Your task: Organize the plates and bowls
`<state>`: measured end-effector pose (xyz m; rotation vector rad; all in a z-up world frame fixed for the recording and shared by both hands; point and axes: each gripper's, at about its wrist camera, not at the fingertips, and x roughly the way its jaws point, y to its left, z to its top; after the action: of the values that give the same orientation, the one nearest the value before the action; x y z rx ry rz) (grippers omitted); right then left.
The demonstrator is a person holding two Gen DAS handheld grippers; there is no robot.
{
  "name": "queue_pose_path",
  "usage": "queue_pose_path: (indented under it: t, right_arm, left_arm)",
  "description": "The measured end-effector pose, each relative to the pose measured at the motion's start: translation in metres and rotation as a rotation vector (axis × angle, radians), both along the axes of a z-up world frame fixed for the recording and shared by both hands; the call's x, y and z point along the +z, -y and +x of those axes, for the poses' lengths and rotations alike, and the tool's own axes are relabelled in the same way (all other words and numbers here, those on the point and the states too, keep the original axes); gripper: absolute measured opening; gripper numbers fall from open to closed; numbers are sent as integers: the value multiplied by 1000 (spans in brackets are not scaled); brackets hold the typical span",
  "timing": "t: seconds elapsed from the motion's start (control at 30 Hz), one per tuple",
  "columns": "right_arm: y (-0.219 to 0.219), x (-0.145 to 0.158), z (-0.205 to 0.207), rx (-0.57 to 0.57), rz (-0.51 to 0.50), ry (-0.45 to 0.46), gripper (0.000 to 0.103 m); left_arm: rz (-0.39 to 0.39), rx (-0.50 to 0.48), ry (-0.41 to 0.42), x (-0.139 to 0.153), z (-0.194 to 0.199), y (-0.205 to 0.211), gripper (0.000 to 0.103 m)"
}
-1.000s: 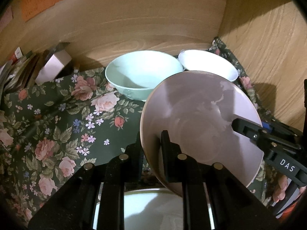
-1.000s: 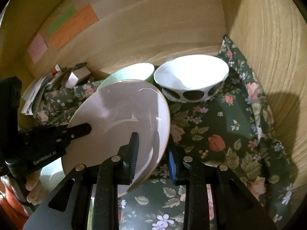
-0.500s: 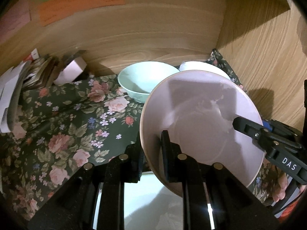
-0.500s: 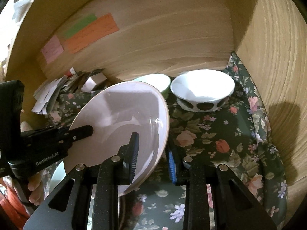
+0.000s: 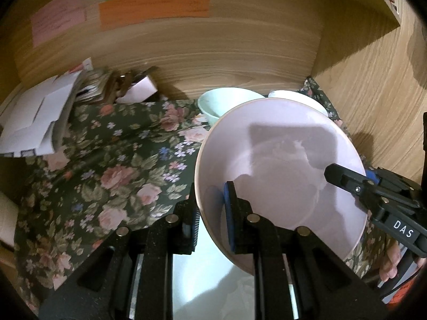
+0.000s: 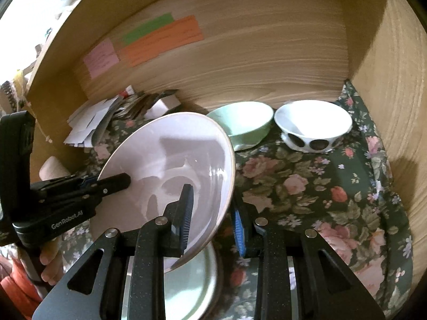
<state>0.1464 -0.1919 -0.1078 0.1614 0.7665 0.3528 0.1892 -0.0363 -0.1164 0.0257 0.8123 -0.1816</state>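
Observation:
A large pale pink plate is held tilted above the floral cloth. My left gripper is shut on its near left rim. My right gripper is shut on its right rim; the plate also shows in the right wrist view. A pale green plate lies flat just under it. A mint green bowl and a white bowl with dark oval spots stand side by side at the back right.
Wooden walls close the back and right side. A pile of papers and envelopes and a small box lie at the back left. Coloured notes hang on the back wall. Floral cloth covers the surface.
Both grippers have lifted and drawn back with the pink plate; the bowls now look smaller and farther away, and more of the back wall shows.

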Motion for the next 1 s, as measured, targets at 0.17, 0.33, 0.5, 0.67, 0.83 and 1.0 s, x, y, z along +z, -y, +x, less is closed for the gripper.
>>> queue_pose_path:
  t: [0.17,0.33,0.5,0.67,0.83,1.0]
  right_arm:
    - [-16,-1,-5,30,-1,-3,25]
    - [-34,-2,-9,64,-8,-5,25]
    - [-54,-2,-11,103,-11,-6,25]
    - [-72,-4,-13,147,-8,-10,25]
    - [-91,-4,-15,191,-11,-11,25]
    - [-113,-5,-18,245,-17,-12,25]
  left_arm:
    - [-6,31,5,-2,-14,-17,16]
    - [-17,63,4,-5,-25,-36,16]
    - [-22,99,7,-9,-37,-54,17]
    - [-17,140,12,-11,-50,-71,17]
    - [-16,182,17,-12,-64,-90,17]
    - [-23,233,23,-14,-80,-112,17]
